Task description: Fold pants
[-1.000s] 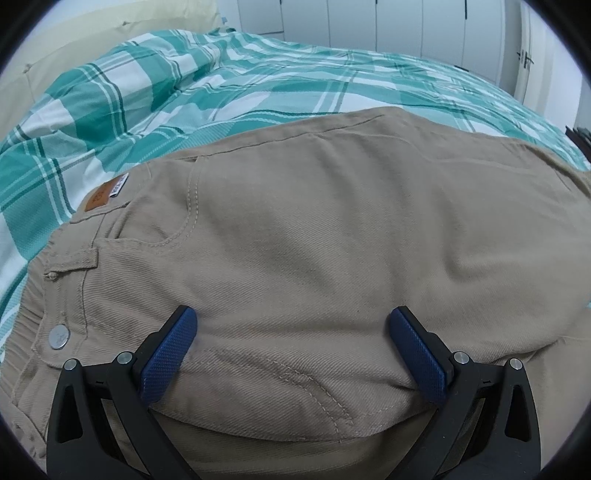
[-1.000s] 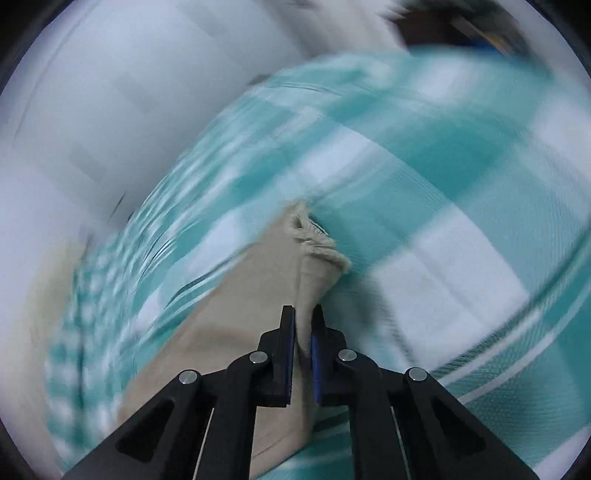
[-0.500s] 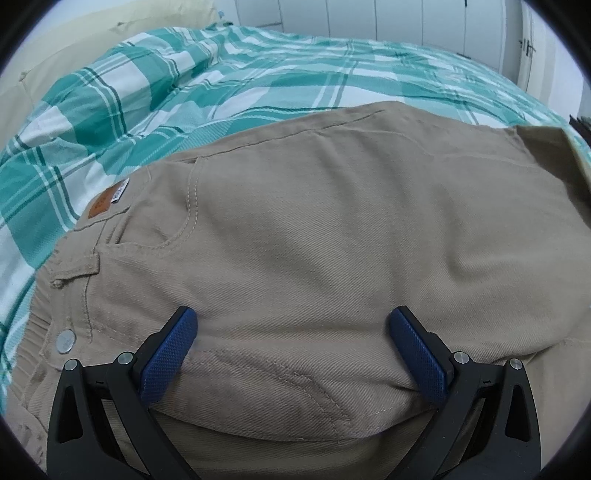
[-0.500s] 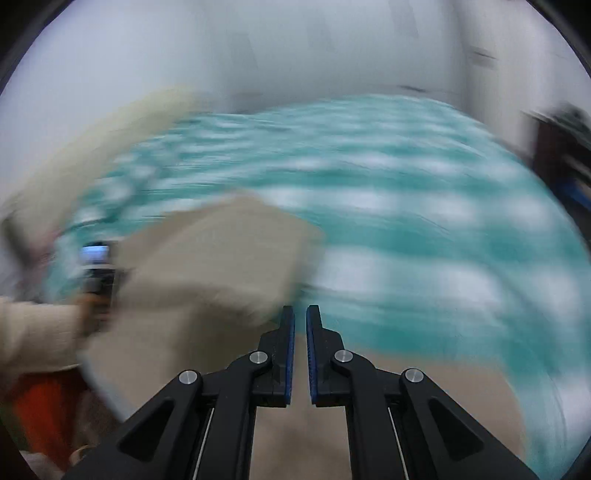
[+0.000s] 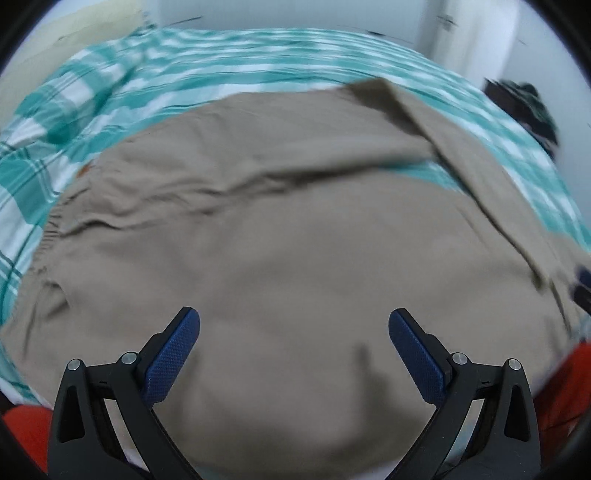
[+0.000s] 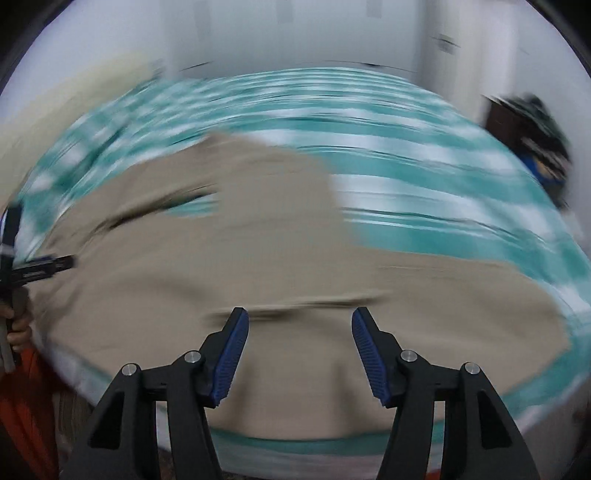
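Observation:
The tan pants [image 5: 295, 236] lie on the teal plaid bed [image 5: 236, 74], with a leg folded back over the body; its hem edge [image 5: 373, 92] lies at the far right. My left gripper [image 5: 294, 347] is open and empty, raised above the pants. In the right wrist view the pants [image 6: 258, 240] fill the middle, blurred by motion. My right gripper [image 6: 300, 350] is open and empty above them. The other gripper [image 6: 33, 271] shows at the left edge of that view.
The teal plaid bedding [image 6: 424, 184] spreads beyond the pants. White walls and closet doors [image 5: 295, 14] stand behind the bed. A dark piece of furniture [image 6: 532, 144] sits at the right. Orange clothing [image 5: 561, 387] shows at the near edge.
My right gripper swung the pant leg over onto the body and opened, letting it go. My left gripper lifted back from the waistband area. Both views are blurred by motion.

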{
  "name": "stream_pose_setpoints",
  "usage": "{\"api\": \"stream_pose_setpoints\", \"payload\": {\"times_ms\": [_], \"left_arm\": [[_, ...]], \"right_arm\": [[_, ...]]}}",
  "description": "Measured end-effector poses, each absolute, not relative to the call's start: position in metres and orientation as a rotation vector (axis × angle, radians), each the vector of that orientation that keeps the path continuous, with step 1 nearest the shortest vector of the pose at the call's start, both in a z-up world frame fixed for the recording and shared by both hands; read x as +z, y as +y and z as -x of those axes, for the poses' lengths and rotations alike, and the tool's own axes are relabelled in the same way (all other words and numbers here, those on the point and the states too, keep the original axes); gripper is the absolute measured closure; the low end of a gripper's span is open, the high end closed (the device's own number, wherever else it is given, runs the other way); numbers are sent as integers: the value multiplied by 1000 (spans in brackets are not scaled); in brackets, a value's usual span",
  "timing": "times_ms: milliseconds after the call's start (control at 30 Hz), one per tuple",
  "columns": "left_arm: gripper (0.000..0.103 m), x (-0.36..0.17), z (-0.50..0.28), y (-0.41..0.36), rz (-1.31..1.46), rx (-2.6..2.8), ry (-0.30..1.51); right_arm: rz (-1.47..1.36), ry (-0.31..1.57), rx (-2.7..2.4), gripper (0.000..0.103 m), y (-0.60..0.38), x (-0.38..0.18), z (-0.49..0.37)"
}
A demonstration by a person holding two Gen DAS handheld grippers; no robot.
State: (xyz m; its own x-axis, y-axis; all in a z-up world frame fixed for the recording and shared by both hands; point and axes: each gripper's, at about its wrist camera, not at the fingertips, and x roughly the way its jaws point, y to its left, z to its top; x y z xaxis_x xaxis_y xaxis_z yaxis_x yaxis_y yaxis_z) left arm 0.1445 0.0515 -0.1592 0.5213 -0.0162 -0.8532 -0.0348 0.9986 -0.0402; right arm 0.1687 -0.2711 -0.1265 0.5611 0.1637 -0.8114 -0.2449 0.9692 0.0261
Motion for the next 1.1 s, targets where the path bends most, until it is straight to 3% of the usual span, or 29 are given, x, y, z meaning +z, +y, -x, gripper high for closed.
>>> {"api": "stream_pose_setpoints", "payload": {"times_ms": [133, 267, 1100], "left_arm": [[1, -181, -134, 39, -1, 8, 1049], [0, -195, -136, 49, 66, -18, 1078], [1, -202, -131, 44, 27, -9, 1043]], "right_arm": [[180, 959, 384, 45, -184, -144, -153], [324, 1087, 401, 44, -139, -196, -153], [350, 1043, 375, 40, -134, -209, -152]]}}
